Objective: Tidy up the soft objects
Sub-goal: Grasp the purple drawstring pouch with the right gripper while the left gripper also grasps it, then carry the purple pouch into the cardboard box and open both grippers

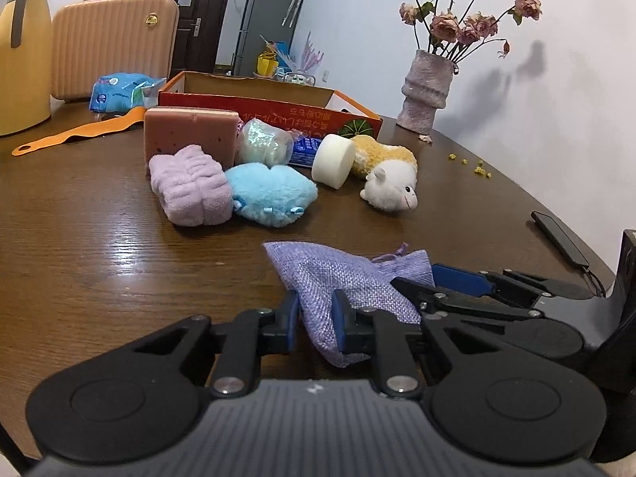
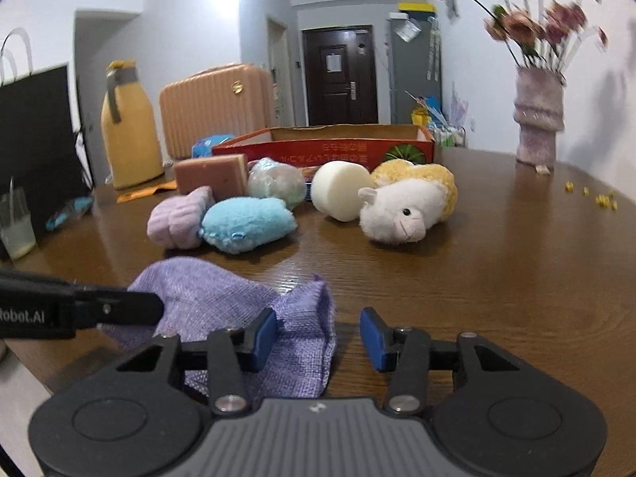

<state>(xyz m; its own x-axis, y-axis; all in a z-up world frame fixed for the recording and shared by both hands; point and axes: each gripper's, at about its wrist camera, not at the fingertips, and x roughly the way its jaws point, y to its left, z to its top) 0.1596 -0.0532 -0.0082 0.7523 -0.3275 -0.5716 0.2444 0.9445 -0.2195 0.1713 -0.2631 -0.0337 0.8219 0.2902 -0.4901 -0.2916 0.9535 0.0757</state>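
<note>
A purple mesh drawstring pouch lies on the brown table. My left gripper is shut on its near end. My right gripper is open around the pouch's mouth edge; it also shows in the left wrist view. Behind lie a pink rolled towel, a blue plush, a pink sponge block, a wrapped pale ball, a white foam cylinder and a white-and-yellow alpaca plush. A red cardboard box stands open behind them.
A vase of dried roses stands at the back right. A yellow jug, a peach case, a blue packet and an orange strap are at the left. A black phone lies near the right edge.
</note>
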